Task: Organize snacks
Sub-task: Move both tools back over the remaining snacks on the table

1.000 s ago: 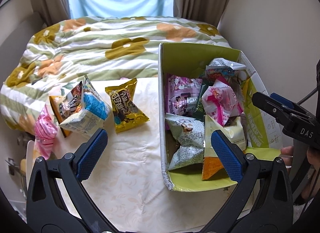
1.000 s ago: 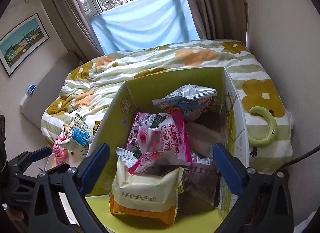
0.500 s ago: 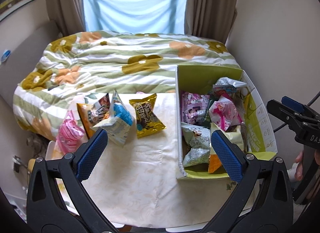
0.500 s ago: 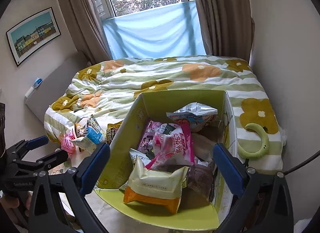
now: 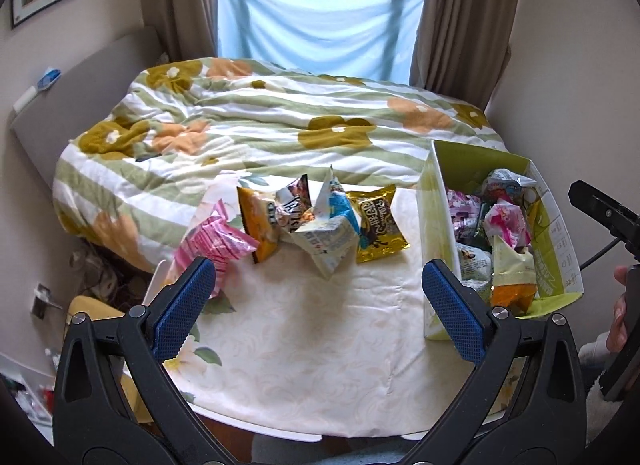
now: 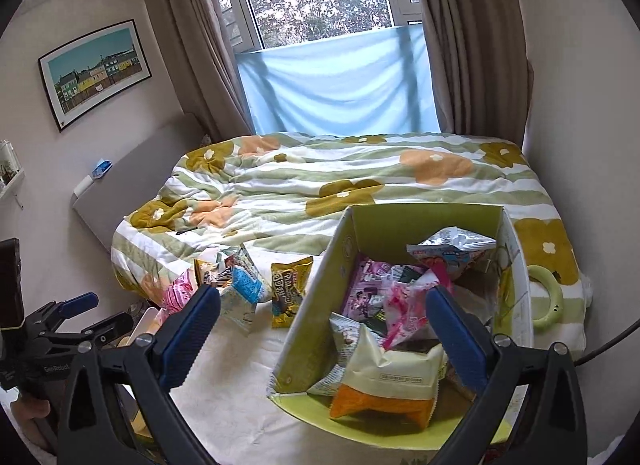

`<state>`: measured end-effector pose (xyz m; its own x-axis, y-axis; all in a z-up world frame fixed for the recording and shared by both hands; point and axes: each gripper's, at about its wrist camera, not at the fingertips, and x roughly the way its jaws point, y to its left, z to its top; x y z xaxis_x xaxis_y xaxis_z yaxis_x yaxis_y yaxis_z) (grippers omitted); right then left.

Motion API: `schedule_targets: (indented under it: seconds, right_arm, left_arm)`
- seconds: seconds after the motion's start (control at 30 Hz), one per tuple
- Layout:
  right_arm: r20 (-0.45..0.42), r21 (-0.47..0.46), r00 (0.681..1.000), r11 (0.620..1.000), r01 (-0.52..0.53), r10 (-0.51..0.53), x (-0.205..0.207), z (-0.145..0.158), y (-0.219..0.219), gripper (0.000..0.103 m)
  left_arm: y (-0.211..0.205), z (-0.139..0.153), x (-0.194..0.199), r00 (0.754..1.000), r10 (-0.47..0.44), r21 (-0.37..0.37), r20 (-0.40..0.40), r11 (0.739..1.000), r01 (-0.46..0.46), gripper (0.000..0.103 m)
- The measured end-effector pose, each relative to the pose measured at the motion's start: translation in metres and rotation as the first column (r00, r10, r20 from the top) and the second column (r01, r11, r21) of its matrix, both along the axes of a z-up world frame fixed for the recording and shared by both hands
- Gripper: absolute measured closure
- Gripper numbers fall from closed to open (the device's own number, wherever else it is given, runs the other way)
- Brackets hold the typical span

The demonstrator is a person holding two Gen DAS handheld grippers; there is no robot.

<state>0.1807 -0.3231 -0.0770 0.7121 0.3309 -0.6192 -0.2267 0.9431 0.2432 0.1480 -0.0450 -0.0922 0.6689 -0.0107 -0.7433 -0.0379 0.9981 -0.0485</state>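
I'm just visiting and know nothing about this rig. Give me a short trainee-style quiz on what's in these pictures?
1. True or false: the left gripper is holding a snack.
2. Which loose packet lies nearest the green box? A) pink packet B) gold packet C) orange packet
3. Fill in: the packet at the box's near end in the right wrist view is cream on top and ____ at the bottom.

Key: 1. False; both the left and the right gripper are open and empty. 2. B. 3. Orange.
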Motion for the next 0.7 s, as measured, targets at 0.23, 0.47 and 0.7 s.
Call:
schedule_targets:
  seconds: [0.23, 0.47, 0.7]
  right_arm:
    - [-0.024, 0.035, 0.999, 0.999, 0.033, -0.033, 0.008, -0.006, 0.073, 0.001]
    - [-0.09, 0.063, 0.992, 0.993, 0.099, -0.093, 0.028, -0.023, 0.138, 0.001]
    - [-0.171, 0.098, 0.968, 0.975, 0.202, -0.183, 0.055, -0.056, 0.176, 0.001]
  left_arm:
    - [0.078, -0.008, 0.011, 0.998, -0.047, 0.002, -0.03, 0.999, 0.047, 0.001]
    - [0.146, -0.033, 0.044, 0.982, -0.162, -0.027, -0.099, 0.987, 0.16, 0.001]
    - [0.171, -0.088, 0.09, 0.922, -0.317, -0.041, -0.224, 0.948, 0.316, 0.001]
